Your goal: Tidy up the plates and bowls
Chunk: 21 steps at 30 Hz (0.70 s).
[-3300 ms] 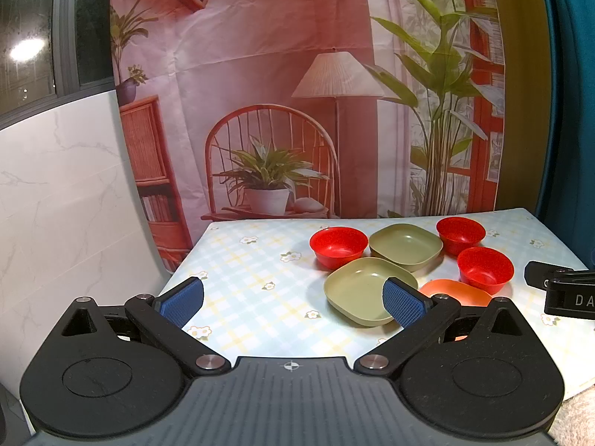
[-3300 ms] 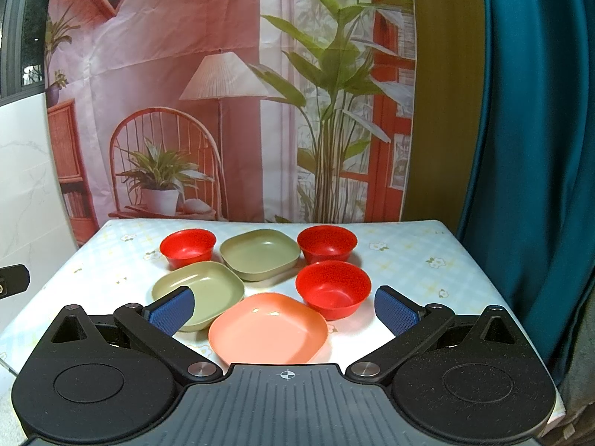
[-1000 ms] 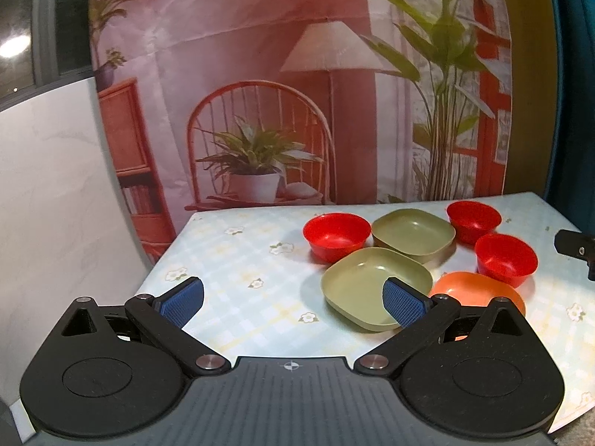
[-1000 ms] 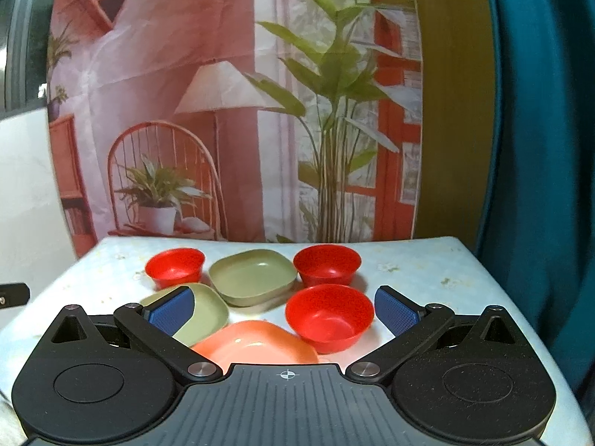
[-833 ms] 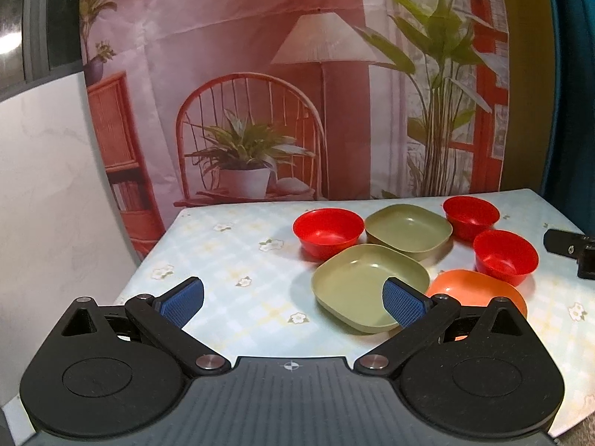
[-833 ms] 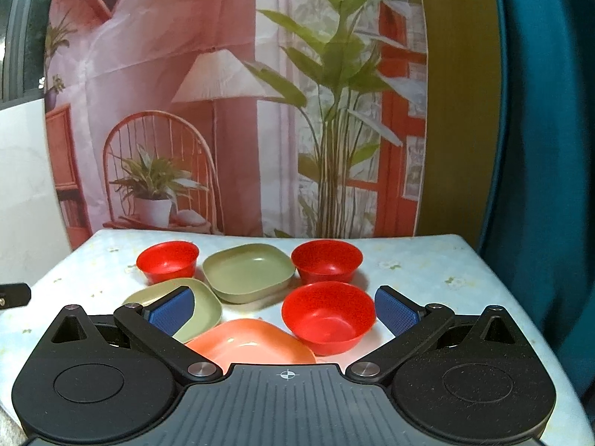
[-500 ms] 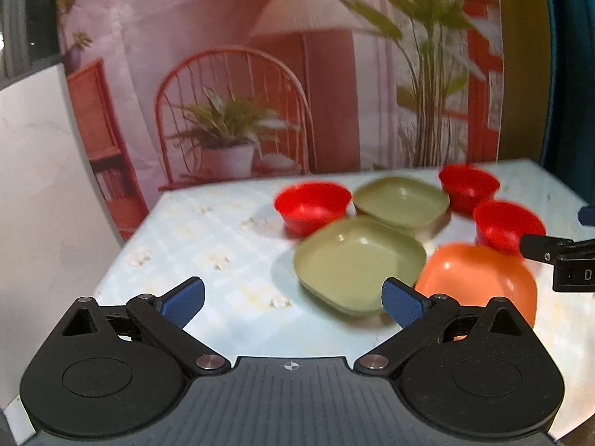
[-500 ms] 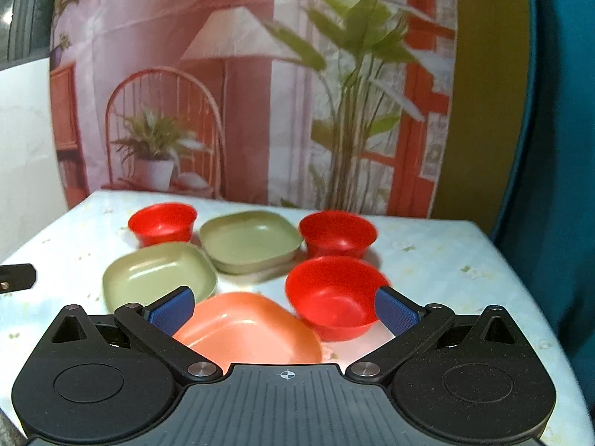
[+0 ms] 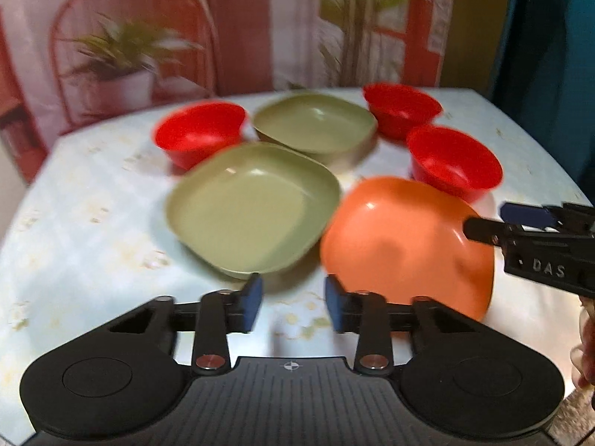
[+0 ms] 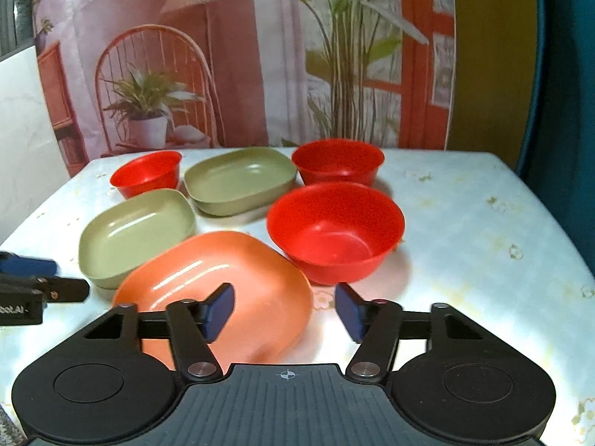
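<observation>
Two olive green square plates, a near one [image 9: 253, 206] [image 10: 135, 232] and a far one [image 9: 316, 126] [image 10: 238, 178], an orange plate [image 9: 405, 245] [image 10: 223, 286] and three red bowls [image 9: 200, 137] [image 9: 399, 113] [image 9: 453, 161] sit together on the table. My left gripper [image 9: 293, 304] is partly closed and empty, low over the cloth in front of the near green plate. My right gripper [image 10: 284, 308] is partly closed and empty, at the orange plate's right edge, just before the nearest red bowl [image 10: 334, 230]. It also shows in the left wrist view [image 9: 535, 234].
The table has a pale checked flower-print cloth [image 10: 483, 230]. A printed backdrop of a chair, lamp and plants [image 10: 223, 55] hangs behind it. A teal curtain [image 10: 565, 74] is at the right and a white marble wall [image 10: 18, 119] at the left.
Both grippers have moved forward and down toward the dishes. Both jaws have narrowed from wide open to partly closed. The dishes have not moved.
</observation>
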{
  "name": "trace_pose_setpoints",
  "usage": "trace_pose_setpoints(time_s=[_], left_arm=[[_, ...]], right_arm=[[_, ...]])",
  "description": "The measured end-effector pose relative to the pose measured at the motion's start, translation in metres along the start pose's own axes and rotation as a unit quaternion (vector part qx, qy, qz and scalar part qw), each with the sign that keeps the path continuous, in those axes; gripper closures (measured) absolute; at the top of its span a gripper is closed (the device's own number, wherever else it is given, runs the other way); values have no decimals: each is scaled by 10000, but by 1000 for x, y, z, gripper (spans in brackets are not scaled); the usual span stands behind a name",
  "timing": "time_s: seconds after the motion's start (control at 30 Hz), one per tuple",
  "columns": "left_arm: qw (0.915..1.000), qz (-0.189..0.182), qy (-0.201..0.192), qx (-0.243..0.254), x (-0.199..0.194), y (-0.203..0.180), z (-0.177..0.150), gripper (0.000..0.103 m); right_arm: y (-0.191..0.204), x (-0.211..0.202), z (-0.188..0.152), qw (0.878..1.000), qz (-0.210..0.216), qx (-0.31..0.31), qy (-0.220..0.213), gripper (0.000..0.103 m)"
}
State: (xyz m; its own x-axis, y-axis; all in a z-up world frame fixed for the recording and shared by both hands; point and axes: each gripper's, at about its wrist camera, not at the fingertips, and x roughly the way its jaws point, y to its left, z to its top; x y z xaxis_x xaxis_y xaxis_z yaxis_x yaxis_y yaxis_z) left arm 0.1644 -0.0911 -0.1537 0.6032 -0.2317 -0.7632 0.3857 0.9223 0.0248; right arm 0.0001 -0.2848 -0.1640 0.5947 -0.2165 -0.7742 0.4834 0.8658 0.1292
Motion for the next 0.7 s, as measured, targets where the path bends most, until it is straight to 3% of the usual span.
trace_pose_setpoints(time_s=[0.07,0.13,0.27,0.43,0.57,0.7], left_arm=[[9999,-77,119,22,9,-4,1,79],[9999,-76,144,50,13,-7,3,81],[9993,-210,281,-126,15,-5,7,81],[9974,-497,321,-423,9,2,10,81],[9965,-665,183,-465,6,1,17,81],[9964,-658,420,-330,21,-8,19,80]], right_arm=[[-6,6,-1,9999,55,52,66,58],[-12,10,-2,9997,172,105,128,61],[-22,18,-2,9991,267,224,244,68],[-31,23,-3,9983,348,356,303,70],[-35,26,-4,9973,412,484,361,74],[-35,29,-5,9966,474,517,429,80]])
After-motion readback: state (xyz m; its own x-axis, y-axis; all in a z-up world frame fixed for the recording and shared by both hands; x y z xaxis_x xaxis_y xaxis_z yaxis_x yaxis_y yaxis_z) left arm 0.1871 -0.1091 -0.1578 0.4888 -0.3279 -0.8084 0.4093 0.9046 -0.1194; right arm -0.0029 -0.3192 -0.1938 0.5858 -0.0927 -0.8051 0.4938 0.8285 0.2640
